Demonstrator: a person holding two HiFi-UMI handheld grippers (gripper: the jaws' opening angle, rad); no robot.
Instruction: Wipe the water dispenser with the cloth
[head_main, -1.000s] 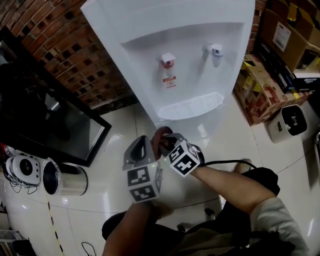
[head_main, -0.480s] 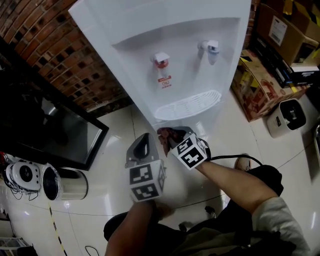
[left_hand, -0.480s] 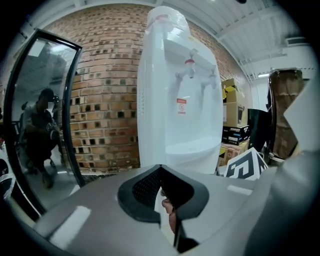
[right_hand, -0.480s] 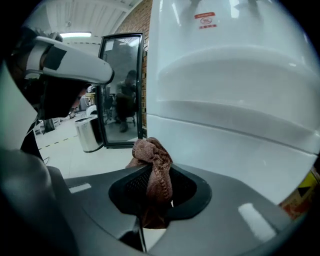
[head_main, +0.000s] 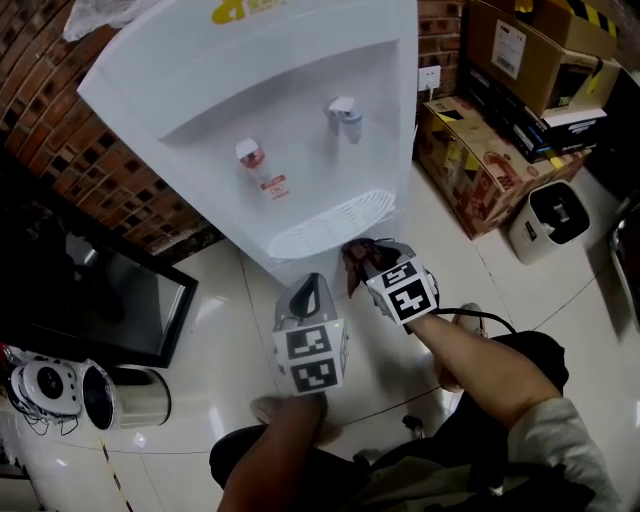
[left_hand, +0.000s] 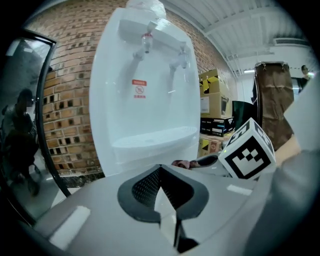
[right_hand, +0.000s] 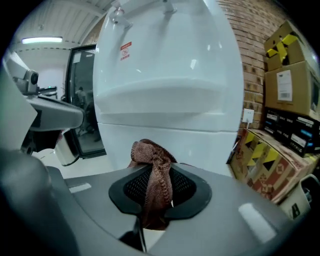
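The white water dispenser (head_main: 290, 90) stands against the brick wall, with a red tap (head_main: 252, 152), a blue tap (head_main: 345, 108) and a drip tray (head_main: 330, 225). My right gripper (head_main: 362, 255) is shut on a bunched brown cloth (head_main: 354, 262), just below the tray's right end and close to the dispenser's front. In the right gripper view the cloth (right_hand: 152, 170) hangs between the pads, with the dispenser (right_hand: 165, 90) right ahead. My left gripper (head_main: 308, 285) sits beside it to the left, shut and holding nothing, and points at the dispenser (left_hand: 145, 125).
Cardboard boxes (head_main: 480, 150) are stacked to the right of the dispenser, with a small white appliance (head_main: 548, 222) beside them. A black glass-door cabinet (head_main: 90, 300) stands at the left. A steel canister (head_main: 125, 395) and a white round device (head_main: 45, 380) lie on the glossy floor.
Both grippers have moved forward toward the dispenser's lower front. The right one carried the cloth up to the drip tray's right end. The head view has swung, so the dispenser sits further left.
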